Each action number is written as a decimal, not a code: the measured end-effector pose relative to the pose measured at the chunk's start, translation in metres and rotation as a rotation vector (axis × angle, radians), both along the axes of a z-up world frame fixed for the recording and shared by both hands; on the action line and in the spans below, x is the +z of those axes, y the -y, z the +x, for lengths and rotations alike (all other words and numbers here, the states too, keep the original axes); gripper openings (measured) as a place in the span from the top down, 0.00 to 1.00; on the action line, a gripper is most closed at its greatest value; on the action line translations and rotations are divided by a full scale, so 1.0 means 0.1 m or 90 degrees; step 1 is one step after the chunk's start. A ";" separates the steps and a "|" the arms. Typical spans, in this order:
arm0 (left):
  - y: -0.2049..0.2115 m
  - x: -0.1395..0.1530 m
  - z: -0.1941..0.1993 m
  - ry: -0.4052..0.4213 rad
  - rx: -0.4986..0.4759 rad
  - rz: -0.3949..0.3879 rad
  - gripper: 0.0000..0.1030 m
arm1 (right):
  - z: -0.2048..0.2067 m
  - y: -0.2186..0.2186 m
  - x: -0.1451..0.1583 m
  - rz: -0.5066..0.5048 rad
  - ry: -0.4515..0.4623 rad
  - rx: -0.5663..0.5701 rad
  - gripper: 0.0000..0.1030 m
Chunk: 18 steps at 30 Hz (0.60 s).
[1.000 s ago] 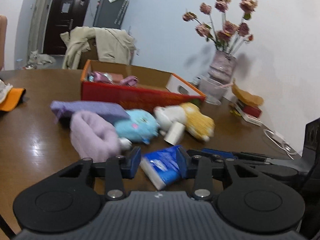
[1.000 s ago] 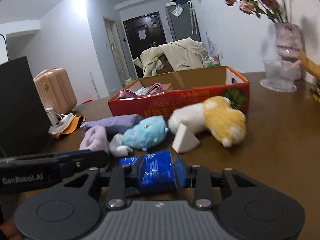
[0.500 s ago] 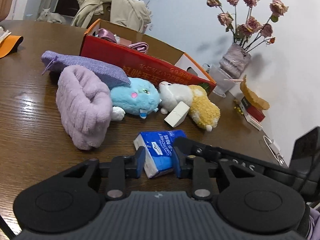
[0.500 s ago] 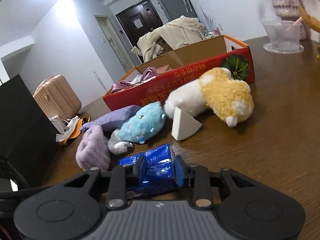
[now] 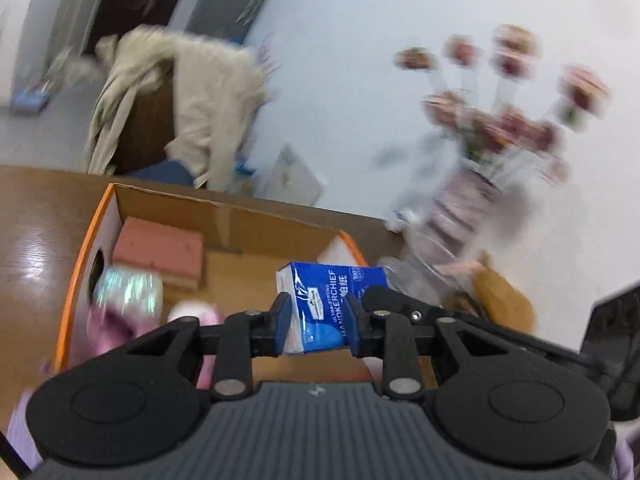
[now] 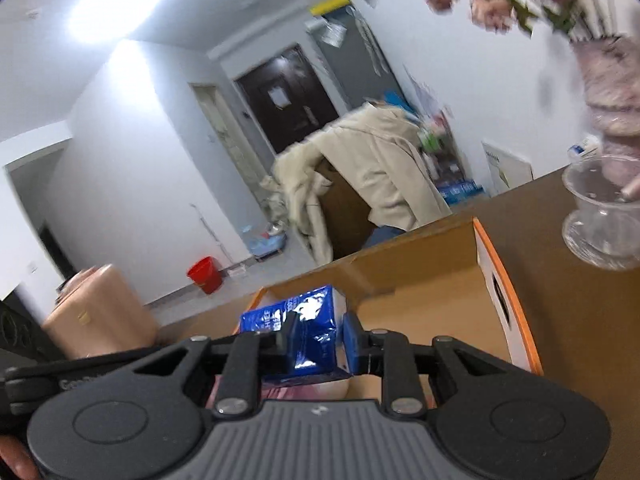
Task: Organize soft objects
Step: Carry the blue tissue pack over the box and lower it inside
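Observation:
A blue pack of paper handkerchiefs (image 5: 332, 308) is held from both sides. My left gripper (image 5: 318, 322) is shut on it, and my right gripper (image 6: 316, 340) is shut on the same pack (image 6: 304, 332). The pack hangs in the air above the open orange-edged cardboard box (image 5: 224, 216). In the right wrist view the box's side wall (image 6: 500, 292) is to the right. Inside the box lie a pink block (image 5: 158, 252), a shiny roll (image 5: 128, 288) and pink soft things (image 5: 116, 328).
A vase of pink flowers (image 5: 468, 208) stands behind the box to the right, with a clear glass dish (image 6: 604, 224) beside it. A beige coat hangs on a chair (image 6: 360, 184) past the table's far edge. A yellow plush (image 5: 500, 300) lies right of the box.
Both grippers have lifted the handkerchief pack off the table and carried it forward over the box. The plush toys and purple cloths have dropped out of view.

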State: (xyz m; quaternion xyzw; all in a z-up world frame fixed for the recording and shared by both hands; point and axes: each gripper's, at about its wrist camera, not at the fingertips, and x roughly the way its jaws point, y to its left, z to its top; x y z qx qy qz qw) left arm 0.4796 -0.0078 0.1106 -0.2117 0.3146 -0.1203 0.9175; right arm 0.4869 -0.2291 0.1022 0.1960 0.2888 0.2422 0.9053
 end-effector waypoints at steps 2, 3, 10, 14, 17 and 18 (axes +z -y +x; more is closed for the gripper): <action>-0.07 -0.12 0.53 -0.039 0.001 0.003 0.71 | 0.55 -0.12 -0.10 0.003 -0.049 -0.017 0.78; -0.11 -0.23 0.82 -0.070 -0.010 0.004 0.71 | 0.80 -0.20 -0.17 -0.011 -0.065 -0.032 0.78; -0.37 -0.72 1.39 -0.131 0.041 0.003 0.70 | 1.74 -0.65 -0.88 -0.087 -0.199 -0.054 0.82; -0.48 -0.41 1.05 -0.063 0.030 -0.003 0.70 | 1.64 -0.67 -0.75 -0.093 -0.163 -0.041 0.81; -0.47 -0.11 0.72 -0.013 0.034 0.004 0.69 | 1.48 -0.61 -0.43 -0.109 -0.107 -0.041 0.81; -0.44 0.00 0.59 -0.001 0.033 0.018 0.69 | 1.38 -0.57 -0.30 -0.116 -0.084 -0.038 0.81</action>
